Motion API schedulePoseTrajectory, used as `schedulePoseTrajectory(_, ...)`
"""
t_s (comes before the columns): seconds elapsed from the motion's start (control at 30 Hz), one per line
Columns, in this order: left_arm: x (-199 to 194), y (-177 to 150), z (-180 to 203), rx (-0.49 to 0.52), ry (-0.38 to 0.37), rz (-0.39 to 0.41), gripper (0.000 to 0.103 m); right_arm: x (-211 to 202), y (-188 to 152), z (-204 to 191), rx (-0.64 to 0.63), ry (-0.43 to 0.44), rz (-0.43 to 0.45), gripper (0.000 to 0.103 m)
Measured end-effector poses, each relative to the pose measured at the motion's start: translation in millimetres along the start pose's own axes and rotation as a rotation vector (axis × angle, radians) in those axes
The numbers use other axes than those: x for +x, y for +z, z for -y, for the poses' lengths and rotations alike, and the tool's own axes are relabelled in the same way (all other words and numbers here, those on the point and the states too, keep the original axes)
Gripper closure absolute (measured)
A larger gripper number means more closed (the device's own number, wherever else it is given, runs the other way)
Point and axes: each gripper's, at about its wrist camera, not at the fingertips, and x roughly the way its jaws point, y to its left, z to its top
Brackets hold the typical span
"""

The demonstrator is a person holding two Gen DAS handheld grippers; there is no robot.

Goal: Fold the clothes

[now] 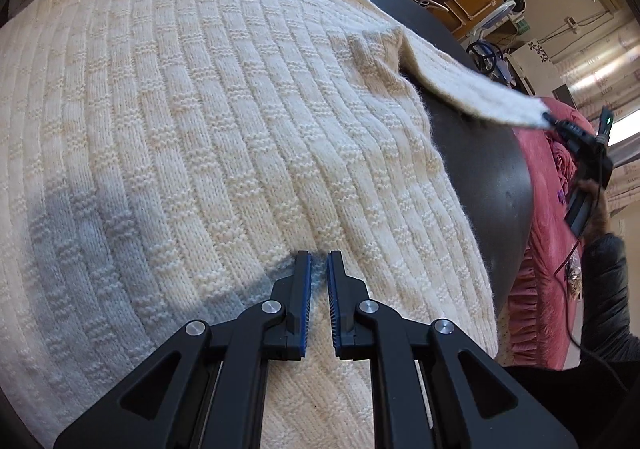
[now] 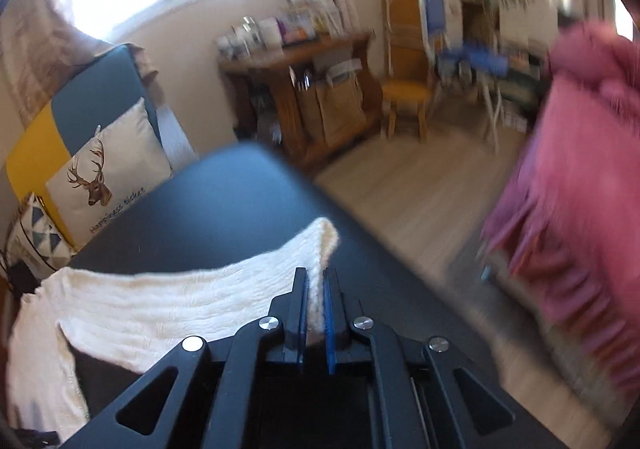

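Sweater: a cream knitted sweater [image 1: 224,121] lies spread flat over a dark table [image 1: 488,177], covering most of the top. Its knit shows raised ribs and small blocks.

Sleeve: one sleeve [image 1: 472,89] is lifted off the table and stretched out sideways past the table edge, its cuff end pinched in the right claw. In the right wrist view the sleeve [image 2: 192,301] runs from the sweater body across the dark top into the fingers.

Left claw: the left claw [image 1: 319,269] points steeply down at the sweater near its lower hem. Its blue-padded fingers [image 1: 304,289] stand close together with a narrow strip of knit between them; they look closed on a small pinch of the sweater, though the grip itself is hard to make out.

Right claw: the right claw [image 2: 316,289] is closed on the sleeve cuff, the cream knit squeezed between its blue pads. Seen from the left wrist view, the right claw [image 1: 560,125] is held out beyond the table, with a hand [image 1: 596,209] in a dark sleeve behind it.

Surroundings: a pink ruffled bed cover [image 1: 548,209] sits just beside the table. A cushion with a deer print [image 2: 104,177] leans near the table's far side. A wooden sideboard [image 2: 304,89] stands well behind; that view is blurred.
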Motion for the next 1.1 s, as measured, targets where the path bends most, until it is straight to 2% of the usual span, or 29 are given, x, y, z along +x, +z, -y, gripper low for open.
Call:
schedulePoseTrajectory(0.07, -1.1, -1.3, -0.3, 0.002, 0.003, 0.004, 0.094, 4.1, 13.5, -5.1, -0.054, -0.045, -0.006, 0.097)
schedulePoseTrajectory(0.13, -4.2, -3.1, -4.6, -0.007, -0.003, 0.007, 0.094, 25.6, 14.7, -5.8, -0.081, -0.077, -0.061, 0.097)
schedulePoseTrajectory(0.23, -10.6, -0.8, -11.3, -0.025, -0.017, -0.004, 0.094, 63.6, 2.7, -7.6, -0.109, -0.131, -0.150, 0.097)
schedulePoseTrajectory(0.33, -18.2, 4.2, -10.1, -0.023, -0.038, 0.000, 0.094, 84.8, -9.2, -9.9, -0.134, -0.177, -0.185, 0.097)
schedulePoseTrajectory(0.5, -31.3, 22.8, -0.6, 0.013, -0.053, 0.042, 0.094, 87.9, -4.0, -9.9, -0.160, -0.208, -0.183, 0.096)
schedulePoseTrajectory(0.57, -32.5, 32.5, 6.9, 0.033, -0.048, 0.061, 0.094, 83.0, 3.8, -8.8, -0.145, -0.212, -0.174, 0.090)
schedulePoseTrajectory(0.67, -28.0, 50.6, 20.8, 0.069, -0.045, 0.079, 0.094, 61.4, 16.5, -12.7, -0.129, -0.252, -0.092, 0.083)
schedulePoseTrajectory(0.7, -24.6, 56.6, 24.9, 0.077, -0.048, 0.079, 0.094, 51.9, 20.2, -19.1, -0.134, -0.225, -0.062, 0.080)
schedulePoseTrajectory(0.73, -21.2, 62.7, 29.0, 0.084, -0.051, 0.080, 0.094, 45.6, 23.0, -28.9, -0.136, -0.140, -0.059, 0.079)
schedulePoseTrajectory(0.8, -14.2, 73.6, 34.3, 0.097, -0.051, 0.081, 0.094, 41.1, 27.1, -56.8, -0.144, 0.105, -0.107, 0.079)
schedulePoseTrajectory(0.9, -6.5, 93.0, 39.4, 0.121, -0.028, 0.090, 0.094, 46.7, 23.8, -123.9, -0.303, 0.281, -0.189, 0.079)
schedulePoseTrajectory(0.97, -7.7, 113.5, 37.2, 0.134, 0.009, 0.113, 0.094, 54.9, 13.4, -162.0, -0.374, 0.342, -0.233, 0.079)
schedulePoseTrajectory(1.1, -16.1, 165.1, 20.1, 0.117, 0.058, 0.173, 0.094, 79.5, 1.1, -208.2, -0.462, 0.323, -0.285, 0.079)
